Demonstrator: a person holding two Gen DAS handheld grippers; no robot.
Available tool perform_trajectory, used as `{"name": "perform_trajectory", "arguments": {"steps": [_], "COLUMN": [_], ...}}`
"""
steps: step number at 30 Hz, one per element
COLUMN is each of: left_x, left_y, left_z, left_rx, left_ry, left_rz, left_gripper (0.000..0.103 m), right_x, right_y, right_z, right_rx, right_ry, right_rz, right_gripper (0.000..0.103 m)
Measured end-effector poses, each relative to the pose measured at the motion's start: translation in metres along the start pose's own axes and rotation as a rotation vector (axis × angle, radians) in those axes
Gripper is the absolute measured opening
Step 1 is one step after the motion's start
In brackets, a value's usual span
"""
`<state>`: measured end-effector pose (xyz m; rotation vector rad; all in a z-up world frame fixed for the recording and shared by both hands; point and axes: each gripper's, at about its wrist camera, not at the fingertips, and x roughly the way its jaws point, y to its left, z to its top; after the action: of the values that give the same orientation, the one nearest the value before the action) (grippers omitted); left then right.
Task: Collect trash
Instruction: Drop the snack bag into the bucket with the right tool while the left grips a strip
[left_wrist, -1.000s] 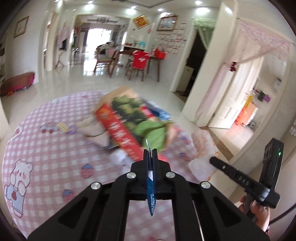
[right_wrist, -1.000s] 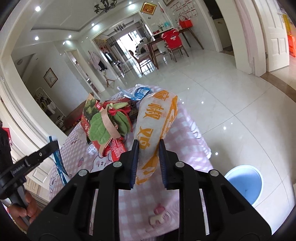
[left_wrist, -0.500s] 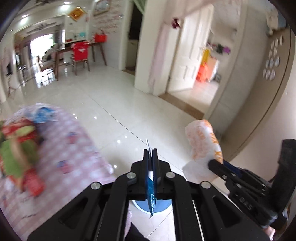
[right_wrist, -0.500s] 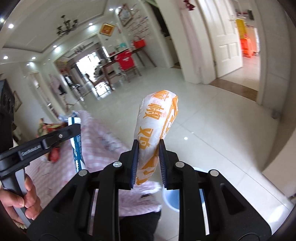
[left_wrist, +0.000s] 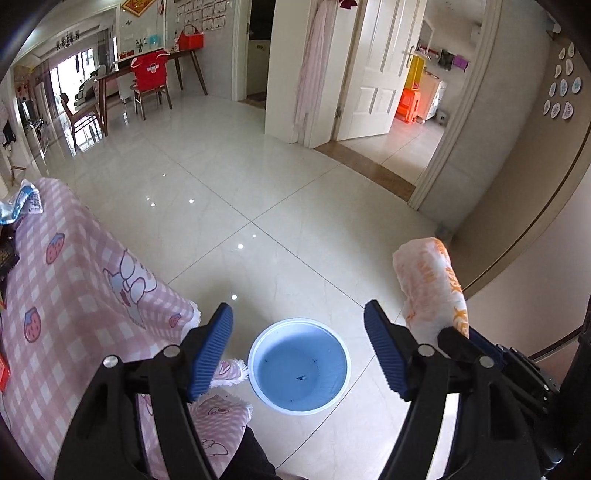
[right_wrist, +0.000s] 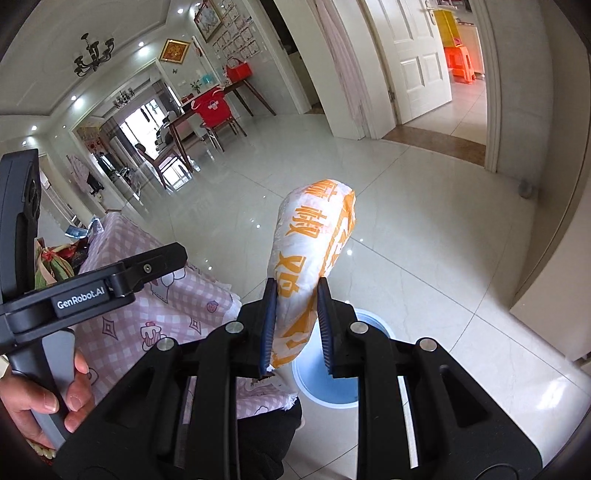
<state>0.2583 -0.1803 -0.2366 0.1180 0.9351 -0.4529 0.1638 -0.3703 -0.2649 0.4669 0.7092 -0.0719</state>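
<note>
Left tongs (left_wrist: 298, 345) spread wide, empty, above blue bin (left_wrist: 299, 369) on floor | right tongs (right_wrist: 294, 325) clamp orange-printed wrapper (right_wrist: 312, 254), which juts forward above the bin's rim.

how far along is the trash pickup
Partway. The left gripper is open and empty above the blue bin, which holds only small bits. The right gripper is shut on the orange and white wrapper, not yet dropped. More packaging sits on the pink checked tablecloth.
</note>
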Motion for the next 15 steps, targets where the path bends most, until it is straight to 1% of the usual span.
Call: {"name": "perform_trajectory", "arguments": {"steps": [6, 12, 15], "left_x": [-0.012, -0.027, -0.034], "left_y": [0.010, 0.022, 0.032], "left_z": [0.000, 0.001, 0.002], "left_rx": [0.001, -0.011, -0.026], "left_ry": [-0.021, -0.050, -0.066], "left_rz": [0.054, 0.087, 0.098], "left_gripper": [0.076, 0.078, 0.079], "right_x": [0.007, 0.009, 0.011], "right_y": [0.012, 0.022, 0.025], "right_z": [0.002, 0.004, 0.006], "right_rx": [-0.009, -0.022, -0.023], "right_ry": [0.016, 0.004, -0.012], "right_rz": [0.018, 0.034, 0.050], "right_gripper": [0.021, 0.021, 0.026]}}
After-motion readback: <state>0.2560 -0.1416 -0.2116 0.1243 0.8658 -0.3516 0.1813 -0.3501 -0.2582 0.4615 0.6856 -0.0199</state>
